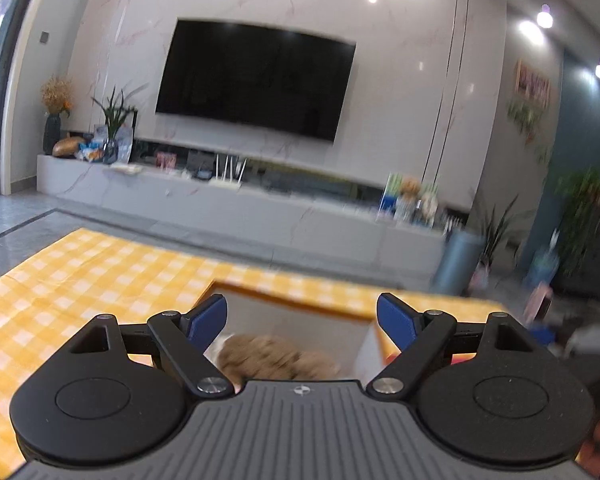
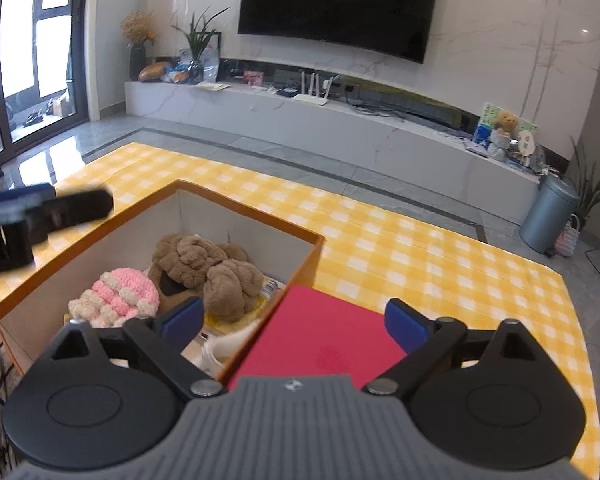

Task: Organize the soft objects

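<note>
Both claws are hanging over the orange box (image 2: 236,216) with jaws spread wide and nothing between them — the left claw (image 1: 302,320) is pointing nearly level toward the television (image 1: 256,80), the right claw (image 2: 296,322) is tilting down at the box's near corner. Inside the box a brown plush toy (image 2: 208,268) is lying beside a pink and white knitted hat (image 2: 116,300), touching it. A red flat lid (image 2: 324,344) is resting just beside the box on the yellow checked cloth (image 2: 420,256) covering the desk. Behind — a long white marble cabinet (image 2: 340,128) and grey tiled floor (image 2: 100,140). No writing is readable.
</note>
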Demonstrator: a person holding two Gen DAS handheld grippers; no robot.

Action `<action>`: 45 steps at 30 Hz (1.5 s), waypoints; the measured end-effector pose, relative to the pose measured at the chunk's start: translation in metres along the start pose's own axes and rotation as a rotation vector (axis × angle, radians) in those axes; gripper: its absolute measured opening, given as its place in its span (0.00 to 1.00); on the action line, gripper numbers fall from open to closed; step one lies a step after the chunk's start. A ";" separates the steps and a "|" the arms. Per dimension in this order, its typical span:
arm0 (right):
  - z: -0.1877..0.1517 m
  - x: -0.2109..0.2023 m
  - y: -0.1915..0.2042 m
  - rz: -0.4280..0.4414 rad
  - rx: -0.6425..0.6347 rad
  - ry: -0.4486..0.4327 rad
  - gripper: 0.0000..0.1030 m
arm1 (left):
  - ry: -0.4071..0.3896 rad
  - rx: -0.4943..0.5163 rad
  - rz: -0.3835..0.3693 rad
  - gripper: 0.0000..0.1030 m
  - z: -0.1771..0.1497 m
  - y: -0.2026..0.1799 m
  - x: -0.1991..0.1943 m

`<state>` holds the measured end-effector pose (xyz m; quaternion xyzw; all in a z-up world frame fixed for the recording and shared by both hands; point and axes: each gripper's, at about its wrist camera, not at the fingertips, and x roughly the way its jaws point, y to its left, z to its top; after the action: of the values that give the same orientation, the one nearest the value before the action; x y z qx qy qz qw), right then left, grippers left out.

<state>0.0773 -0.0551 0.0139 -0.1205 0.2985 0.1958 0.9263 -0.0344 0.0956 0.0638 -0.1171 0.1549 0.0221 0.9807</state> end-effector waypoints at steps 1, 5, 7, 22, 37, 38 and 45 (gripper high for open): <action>-0.005 -0.005 -0.004 -0.010 0.014 -0.004 0.95 | -0.022 -0.003 -0.002 0.96 0.000 -0.004 -0.003; -0.027 -0.020 -0.020 -0.073 0.080 -0.026 0.96 | -0.029 0.029 -0.024 0.96 -0.003 -0.022 -0.006; -0.039 -0.025 -0.026 -0.089 0.092 -0.036 0.96 | -0.017 0.060 -0.020 0.96 -0.006 -0.032 -0.004; -0.077 -0.032 -0.047 -0.078 0.142 -0.112 0.96 | -0.016 0.113 0.031 0.93 -0.037 -0.066 0.008; -0.082 -0.030 -0.049 -0.071 0.154 -0.130 0.96 | -0.025 0.192 0.042 0.93 -0.050 -0.082 0.005; -0.082 -0.030 -0.049 -0.071 0.154 -0.130 0.96 | -0.029 0.200 0.037 0.93 -0.051 -0.083 0.004; -0.082 -0.033 -0.053 -0.056 0.179 -0.150 0.96 | -0.029 0.237 0.024 0.93 -0.052 -0.092 0.003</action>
<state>0.0342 -0.1402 -0.0252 -0.0308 0.2413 0.1512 0.9581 -0.0395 -0.0058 0.0347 0.0017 0.1438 0.0172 0.9895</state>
